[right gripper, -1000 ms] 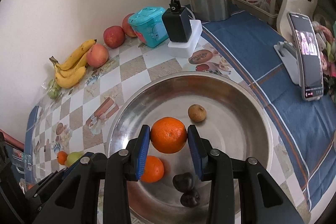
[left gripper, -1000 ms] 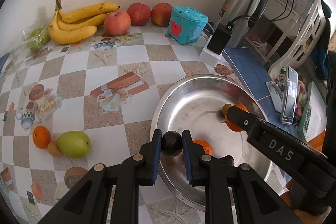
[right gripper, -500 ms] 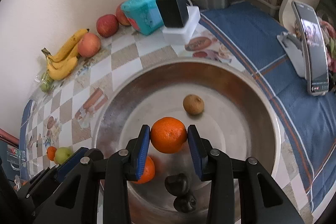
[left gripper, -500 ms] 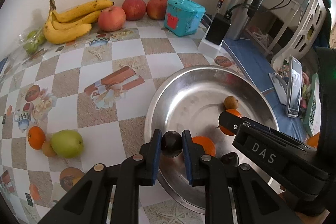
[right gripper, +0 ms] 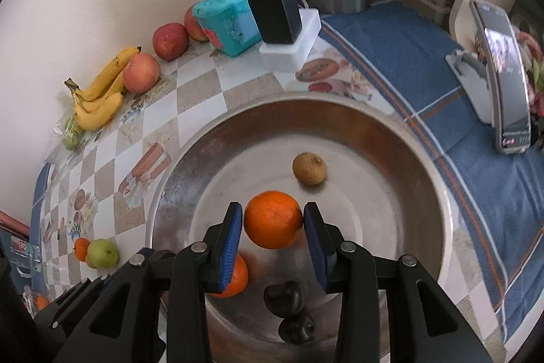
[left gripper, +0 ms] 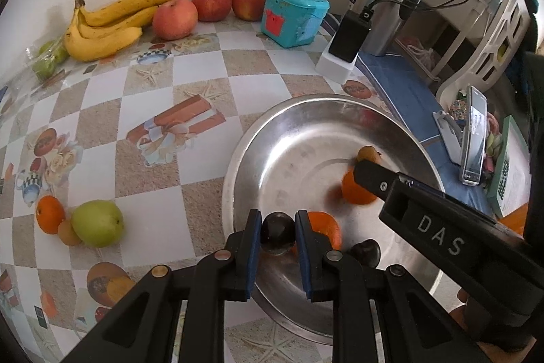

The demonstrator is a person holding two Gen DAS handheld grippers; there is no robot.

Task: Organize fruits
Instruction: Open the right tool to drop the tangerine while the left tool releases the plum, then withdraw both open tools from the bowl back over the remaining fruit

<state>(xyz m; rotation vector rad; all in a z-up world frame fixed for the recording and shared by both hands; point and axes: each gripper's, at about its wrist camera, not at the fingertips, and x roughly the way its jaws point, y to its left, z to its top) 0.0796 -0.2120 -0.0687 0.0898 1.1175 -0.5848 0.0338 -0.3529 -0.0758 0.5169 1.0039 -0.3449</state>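
Observation:
A wide steel bowl (left gripper: 238,165) (right gripper: 170,176) sits on the checked tablecloth. My left gripper (left gripper: 277,220) is shut on a dark plum-like fruit (left gripper: 277,235) over the bowl's near rim. My right gripper (right gripper: 272,213) hangs inside the bowl with an orange (right gripper: 273,219) (left gripper: 355,193) between its blue pads. Its jaws are opening, a thin gap shows at the left pad, and the orange looks blurred. In the bowl lie another orange (left gripper: 323,227), a small brown fruit (right gripper: 309,172) and dark fruits (right gripper: 284,295).
On the table left of the bowl lie a green pear (left gripper: 97,223) and a small orange (left gripper: 50,214). Bananas (left gripper: 102,26), three apples (left gripper: 175,17) and a teal box (left gripper: 294,16) line the wall. A kettle (left gripper: 391,5), a charger block and a phone on a stand (right gripper: 506,84) are at the right.
The right gripper has come a little closer to the bowl's floor and its pads have eased off the orange. The left gripper keeps its dark fruit and has barely moved.

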